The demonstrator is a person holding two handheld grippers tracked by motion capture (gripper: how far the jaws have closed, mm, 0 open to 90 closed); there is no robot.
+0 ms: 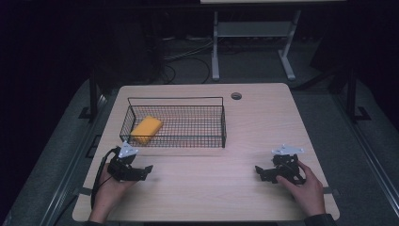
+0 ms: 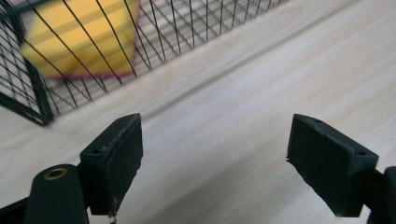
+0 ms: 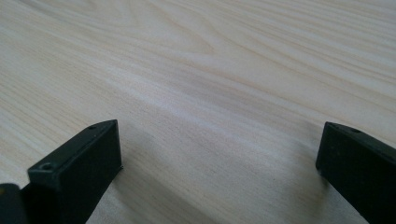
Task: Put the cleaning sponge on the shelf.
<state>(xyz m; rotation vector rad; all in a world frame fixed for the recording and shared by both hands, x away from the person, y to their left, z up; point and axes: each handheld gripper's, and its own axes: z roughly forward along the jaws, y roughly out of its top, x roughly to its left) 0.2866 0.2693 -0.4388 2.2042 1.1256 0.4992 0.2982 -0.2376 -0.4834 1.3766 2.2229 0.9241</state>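
Note:
A yellow sponge (image 1: 146, 129) lies in the left end of a black wire basket (image 1: 197, 141) on the light wood table (image 1: 211, 188). Through the basket mesh (image 2: 187, 28) the left gripper view shows the sponge (image 2: 79, 37) with a pink underside. My left gripper (image 1: 149, 169) rests on the table just in front of the basket's left corner, jaws wide open and empty (image 2: 215, 163). My right gripper (image 1: 259, 172) sits near the right front of the table, held in a hand, open over bare wood (image 3: 219, 172).
A round cable hole (image 1: 236, 96) sits at the table's back right. Beyond the table stands a white desk frame (image 1: 254, 42) with cables on the dark floor. Bare wood lies between the two grippers.

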